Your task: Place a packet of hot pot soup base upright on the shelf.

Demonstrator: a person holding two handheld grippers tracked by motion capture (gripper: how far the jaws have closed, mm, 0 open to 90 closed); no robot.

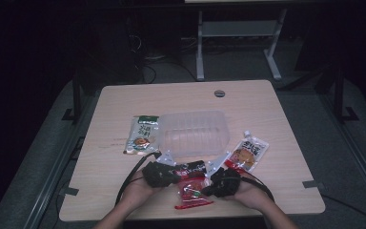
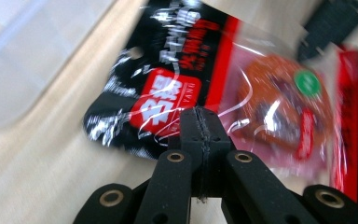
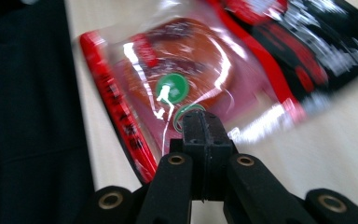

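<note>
The red packet (image 1: 193, 190) lies flat on the table (image 1: 124, 105) between the two claws, its long axis running from the black printed end, ahead, back to the near table edge. The left claw (image 2: 200, 122) hovers with jaws pressed together on nothing, tips over the packet's black-and-red label; the packet spreads ahead and to its right. The right claw (image 3: 202, 125), also closed and empty, sits over the clear window by the green dot, the packet stretching ahead and leftward. Both seem equally near. Just beyond stands the clear tub (image 1: 194, 132); a green packet (image 1: 143, 136) and an orange packet (image 1: 248, 151) flank it, leaving bare wood on both sides.
</note>
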